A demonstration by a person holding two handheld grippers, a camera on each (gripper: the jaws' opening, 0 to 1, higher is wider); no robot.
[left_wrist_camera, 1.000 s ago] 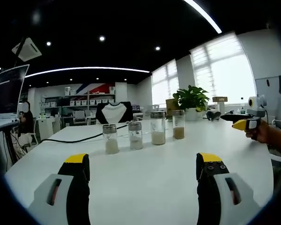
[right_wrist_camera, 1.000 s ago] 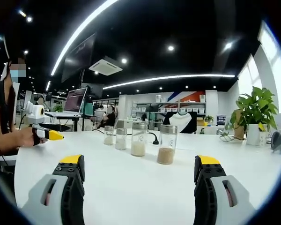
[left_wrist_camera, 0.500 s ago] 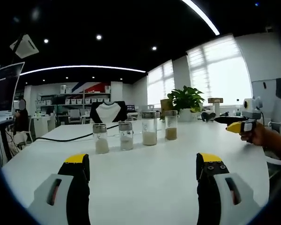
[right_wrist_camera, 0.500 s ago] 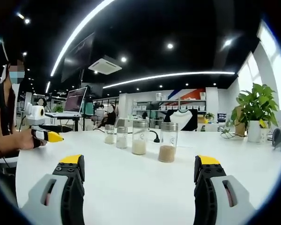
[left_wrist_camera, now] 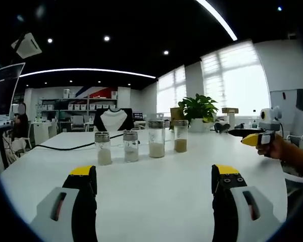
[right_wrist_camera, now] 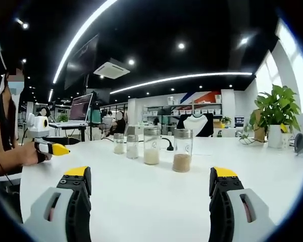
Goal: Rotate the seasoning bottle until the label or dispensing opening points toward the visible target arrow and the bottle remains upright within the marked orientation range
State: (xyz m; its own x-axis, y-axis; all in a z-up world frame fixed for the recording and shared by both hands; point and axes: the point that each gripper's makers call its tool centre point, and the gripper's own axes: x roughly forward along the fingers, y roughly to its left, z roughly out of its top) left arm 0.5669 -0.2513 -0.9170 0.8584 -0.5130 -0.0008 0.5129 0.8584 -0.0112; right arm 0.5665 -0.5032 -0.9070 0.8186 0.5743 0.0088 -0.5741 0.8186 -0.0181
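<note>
4 upright bottles (left_wrist_camera: 139, 144) stand in a row mid-table (left_wrist_camera: 156, 191), straight ahead of both tongs. Left tongs (left_wrist_camera: 154, 177) and right tongs (right_wrist_camera: 149, 176) gape apart, empty; the brown-filled bottle (right_wrist_camera: 182, 149) looks nearest the right.

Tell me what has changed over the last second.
Nothing was taken hold of or let go. Only the cameras drifted slightly, so the whole picture shifted in each view. The four jars stand upright in the same row on the white table, untouched. Left gripper and right gripper stay open and empty, well short of the jars.
</note>
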